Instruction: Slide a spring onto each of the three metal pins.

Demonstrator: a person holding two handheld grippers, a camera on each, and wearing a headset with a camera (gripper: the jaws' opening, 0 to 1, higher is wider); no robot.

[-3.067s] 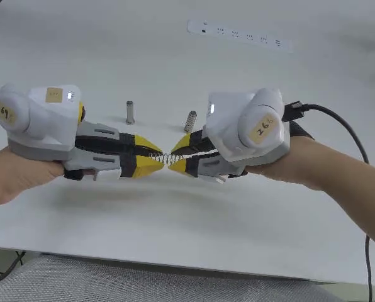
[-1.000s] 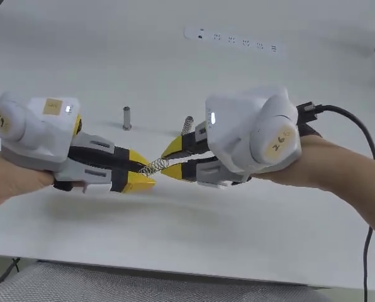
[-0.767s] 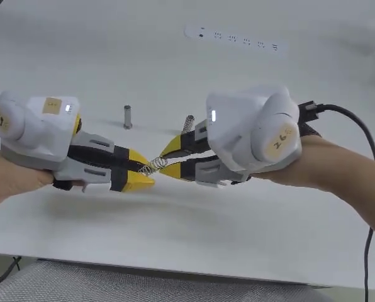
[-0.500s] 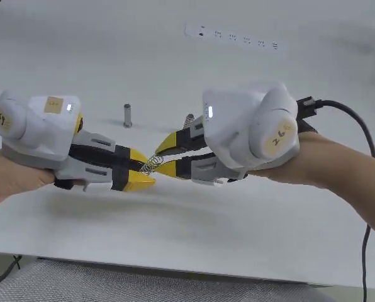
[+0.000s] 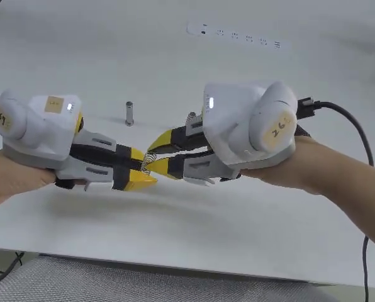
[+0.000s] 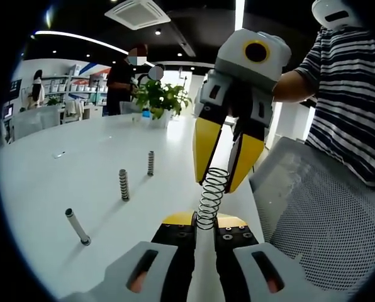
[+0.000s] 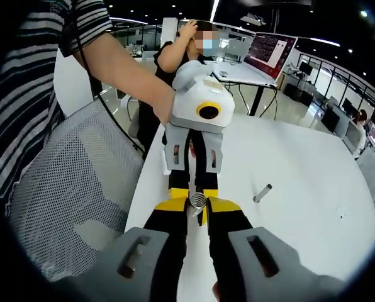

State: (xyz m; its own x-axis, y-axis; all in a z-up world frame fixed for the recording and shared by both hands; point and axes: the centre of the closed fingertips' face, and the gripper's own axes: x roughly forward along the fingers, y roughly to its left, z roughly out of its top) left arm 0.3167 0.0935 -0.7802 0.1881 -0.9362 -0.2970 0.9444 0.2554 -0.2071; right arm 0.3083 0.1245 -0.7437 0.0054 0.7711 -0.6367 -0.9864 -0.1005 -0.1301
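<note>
light: bright, overhead strip lights [image 6: 74,38] | shadows: soft on white table [image 5: 238,226] | gripper views: edges bent (fisheye), sharp

An open-plan office: long white desks [image 7: 301,189], a monitor [image 7: 274,53], a mesh chair [image 7: 74,189], a ceiling air-conditioning unit [image 6: 143,12].

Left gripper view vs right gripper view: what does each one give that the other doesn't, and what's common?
Left gripper view adds: the near sprung pin, the far sprung pin, a plant, and the spring side-on. Right gripper view adds: a monitor, and the spring end-on as a ring. Both: the bare pin, the spring between left claw and right claw, the white table, a mesh chair.
</note>
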